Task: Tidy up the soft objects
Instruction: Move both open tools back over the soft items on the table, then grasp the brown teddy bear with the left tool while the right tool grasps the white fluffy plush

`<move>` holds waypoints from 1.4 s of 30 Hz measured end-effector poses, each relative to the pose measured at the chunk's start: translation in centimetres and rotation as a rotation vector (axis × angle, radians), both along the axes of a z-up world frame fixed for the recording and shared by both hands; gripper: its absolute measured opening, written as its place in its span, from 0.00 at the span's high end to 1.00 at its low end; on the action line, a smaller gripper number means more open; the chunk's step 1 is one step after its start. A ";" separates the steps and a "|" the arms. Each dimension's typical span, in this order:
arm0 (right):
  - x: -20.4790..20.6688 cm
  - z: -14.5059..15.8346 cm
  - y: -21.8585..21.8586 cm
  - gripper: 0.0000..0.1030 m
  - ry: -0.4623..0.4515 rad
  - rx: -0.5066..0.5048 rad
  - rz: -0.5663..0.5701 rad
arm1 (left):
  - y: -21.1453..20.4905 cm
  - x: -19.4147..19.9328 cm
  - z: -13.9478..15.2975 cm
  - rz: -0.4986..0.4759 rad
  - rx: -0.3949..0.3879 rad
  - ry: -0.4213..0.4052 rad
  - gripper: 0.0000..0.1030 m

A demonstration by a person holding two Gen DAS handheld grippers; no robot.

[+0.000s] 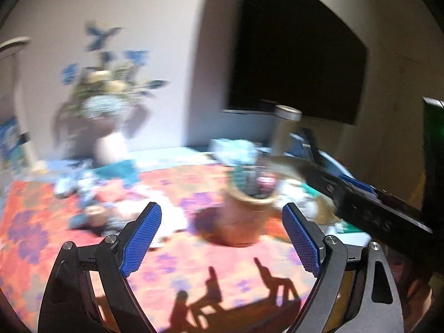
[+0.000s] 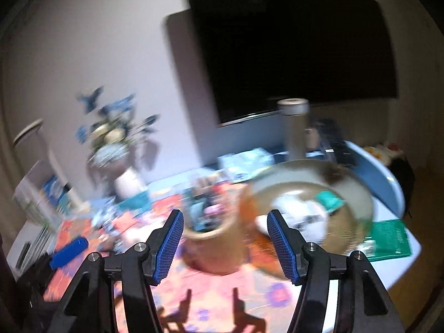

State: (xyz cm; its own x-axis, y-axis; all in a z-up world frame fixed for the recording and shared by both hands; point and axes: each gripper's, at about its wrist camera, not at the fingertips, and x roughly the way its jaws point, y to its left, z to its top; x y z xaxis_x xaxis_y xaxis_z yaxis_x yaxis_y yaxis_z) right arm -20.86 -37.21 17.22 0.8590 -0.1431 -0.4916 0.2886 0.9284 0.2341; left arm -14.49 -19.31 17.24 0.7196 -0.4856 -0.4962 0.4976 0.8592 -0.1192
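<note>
Both views blur. Left gripper (image 1: 222,238) and right gripper (image 2: 225,242) hover with fingers wide, holding nothing. Soft toys (image 1: 94,199) (a heap) lie at ten o'clock of the pot (image 1: 244,216) on the bench (image 1: 172,260).

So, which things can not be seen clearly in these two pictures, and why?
- Contents of the brown pot: motion blur in both wrist views.
- Small objects on the patterned cloth, left wrist view: smeared, type unclear.
- White things in the shallow basket, right wrist view: blurred, partly behind a blue finger pad.
- Flower vase: blurred.
</note>
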 end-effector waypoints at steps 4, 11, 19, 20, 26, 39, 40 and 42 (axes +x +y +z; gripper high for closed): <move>2.1 -0.7 4.9 0.41 0.031 -0.016 0.105 | 6.7 2.1 0.1 0.165 0.000 -0.004 0.15; 6.9 -3.5 10.4 0.41 0.112 -0.013 0.212 | 15.4 6.0 -1.9 0.336 0.006 0.054 0.15; 12.7 -8.6 12.7 0.41 0.237 -0.018 0.212 | 16.3 10.6 -6.7 0.274 -0.022 0.186 0.15; 13.5 -9.4 12.6 0.41 0.255 -0.018 0.206 | 15.8 11.1 -7.2 0.262 -0.021 0.197 0.15; 16.9 -12.0 11.7 0.41 0.309 -0.007 0.172 | 13.1 15.0 -9.9 0.200 -0.032 0.265 0.15; 20.6 -14.3 11.6 0.28 0.333 -0.005 0.198 | 10.2 18.9 -12.6 0.148 -0.018 0.310 0.28; 20.7 -14.5 11.6 0.27 0.334 -0.003 0.203 | 10.2 19.0 -12.8 0.147 -0.019 0.313 0.29; 21.0 -14.8 11.7 0.27 0.341 0.001 0.214 | 10.1 19.1 -13.2 0.147 -0.019 0.318 0.36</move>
